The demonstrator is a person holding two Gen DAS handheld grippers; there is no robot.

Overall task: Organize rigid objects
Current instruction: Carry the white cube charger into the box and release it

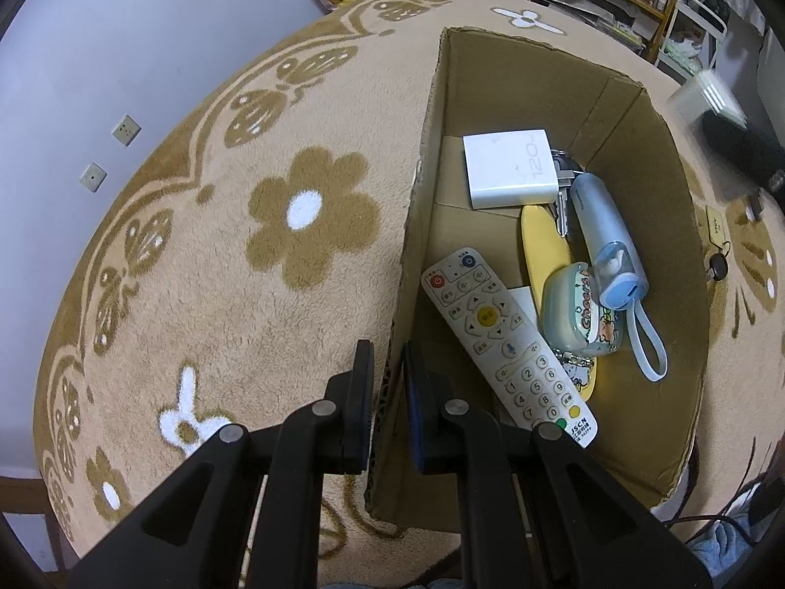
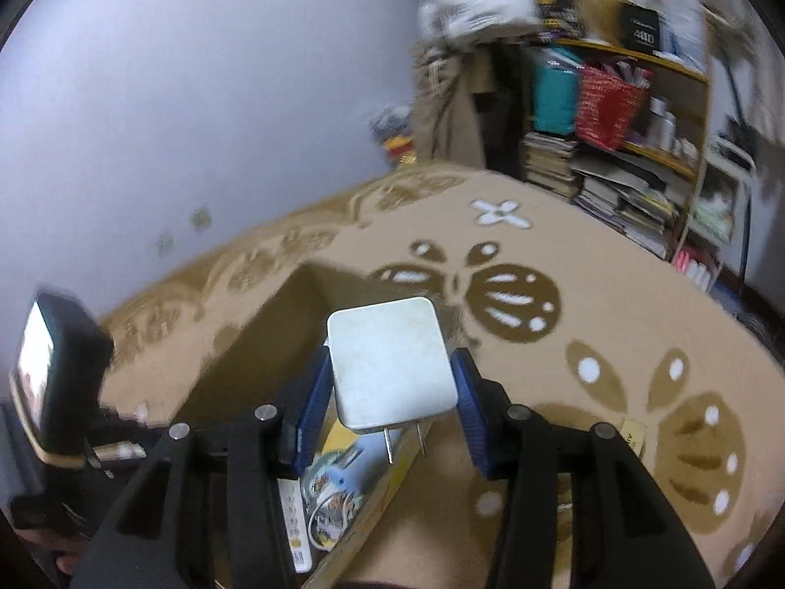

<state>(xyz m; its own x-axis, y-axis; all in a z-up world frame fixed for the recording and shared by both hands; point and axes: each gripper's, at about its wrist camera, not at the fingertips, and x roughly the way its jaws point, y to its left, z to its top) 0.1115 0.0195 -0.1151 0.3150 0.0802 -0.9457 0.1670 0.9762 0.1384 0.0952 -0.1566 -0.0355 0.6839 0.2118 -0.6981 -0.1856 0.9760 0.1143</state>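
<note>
Clamping the near-left wall of the box (image 1: 638, 113), the left gripper (image 1: 387, 368) has its jaws almost fully together, one pad outside and one inside the cardboard. The box sits on a tan rug (image 1: 245, 294) with brown flowers.

Inside the box, the left view shows a charger (image 1: 508, 167) marked 120W at 12 o'clock, keys (image 1: 564, 196) just beside it at its 4 o'clock, and a pale blue power bank (image 1: 606, 240) with a loop strap running toward 5 o'clock. A yellow oval (image 1: 539, 245) lies under them. A case (image 1: 579, 314) reading "Cheers" rests against the power bank's lower end, and a remote (image 1: 505, 343) slants from 10 to 5 o'clock along the left wall.

The right gripper (image 2: 390, 392) stands partly open, its blue pads pressed on both sides of a white plug (image 2: 387, 363) whose two prongs point down. The plug is held in the air above the box's right edge (image 2: 373, 500); below it at 7 o'clock the remote and case show, blurred. A bookshelf (image 2: 638, 147) stands at 2 o'clock against the wall.
</note>
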